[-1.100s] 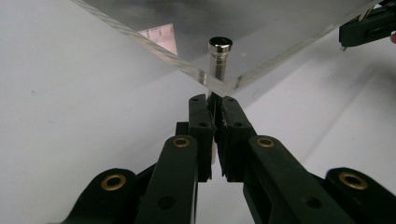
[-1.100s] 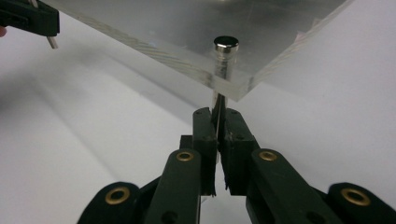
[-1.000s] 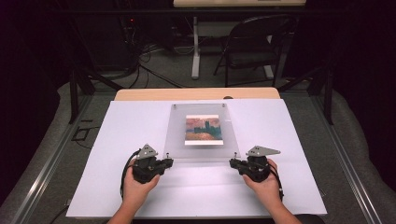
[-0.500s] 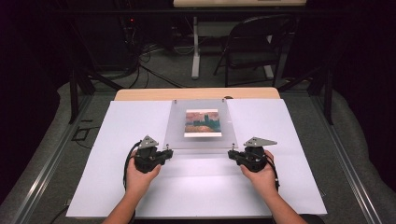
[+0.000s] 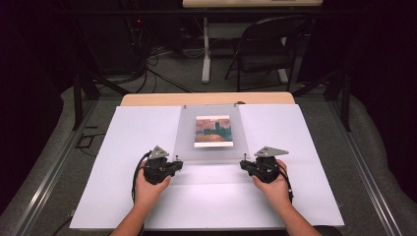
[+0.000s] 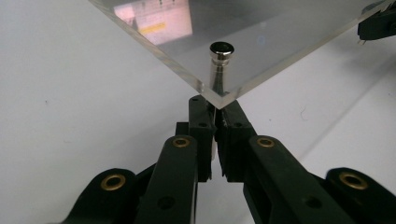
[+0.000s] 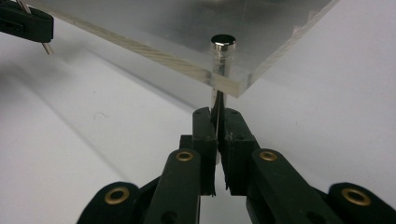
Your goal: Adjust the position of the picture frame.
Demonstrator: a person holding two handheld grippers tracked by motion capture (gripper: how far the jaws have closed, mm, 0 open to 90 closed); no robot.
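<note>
Your tongs, left (image 6: 215,109) and right (image 7: 216,112), each clamp a metal peg (image 7: 219,100) under the clear frame (image 5: 209,147), seen up close.

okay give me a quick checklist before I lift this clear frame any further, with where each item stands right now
1. Left gripper clamped on its corner post: ok, jaws closed under the corner.
2. Right gripper clamped on its post: ok, the post runs down between the closed jaws.
3. Acrylic frame near edge level between both grippers: ok in the high view.
4. Far edge resting on the table: cannot tell.
5. Picture seated inside the frame: ok, centred.
6. White sheet beneath free of obstacles: ok.
</note>
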